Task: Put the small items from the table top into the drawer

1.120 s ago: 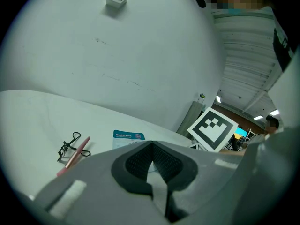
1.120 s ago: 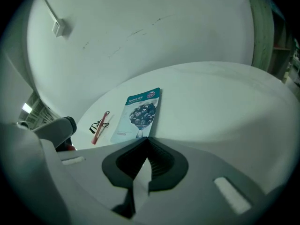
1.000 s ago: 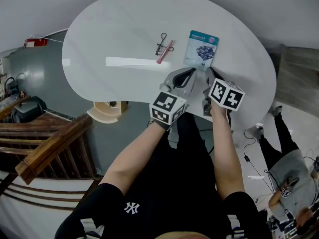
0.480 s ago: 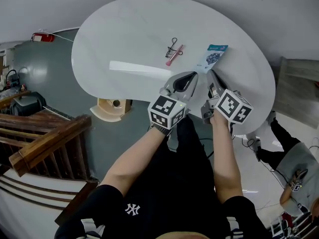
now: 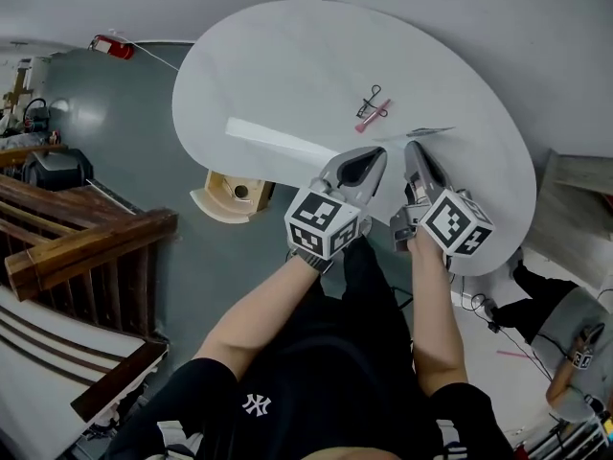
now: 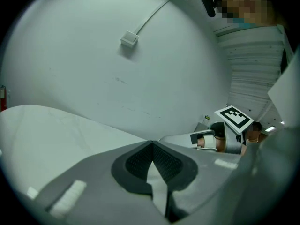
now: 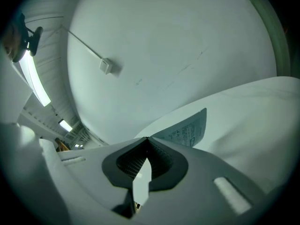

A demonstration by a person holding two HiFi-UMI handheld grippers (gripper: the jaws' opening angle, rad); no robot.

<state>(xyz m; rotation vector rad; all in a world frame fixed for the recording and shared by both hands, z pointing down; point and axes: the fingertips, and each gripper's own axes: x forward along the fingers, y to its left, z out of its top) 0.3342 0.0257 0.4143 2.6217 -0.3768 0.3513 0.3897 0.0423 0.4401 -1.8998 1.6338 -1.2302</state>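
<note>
Tabletop (image 5: 278, 75): white and oval, bare across the left half; small items gathered right of centre, within reach of both hands.
Wooden piece (image 5: 235, 195): pale, below the near-left rim; drawer or table base, cannot tell which.
Left hand-held gripper (image 5: 375, 153): closed, tips meeting with nothing between them; poised over the near rim just beside its partner, probably kept free to deal with the drawer.
Eyelash curler (image 5: 370, 99): black, lying flat beyond the left tips, untouched.
Pink tube (image 5: 373, 116): lying slantwise against the curler, touching or overlapping it; also waiting its turn.
Right hand-held gripper (image 5: 412, 148): pinched shut on the near edge of the packet; edge grip likely chosen because so flat a thing offers nothing else to seize.
Packet (image 5: 433, 130): thin printed sachet, tipped up from the pinched edge so that only a sliver shows from above, its printed back facing the right gripper's camera; far edge on the tabletop or clear of it, cannot tell.
Stage, as a judgement: first of three items in hand, none in the drawer yet.
Risk: limp sachet apt to swing or slip from so narrow a pinch.
</note>
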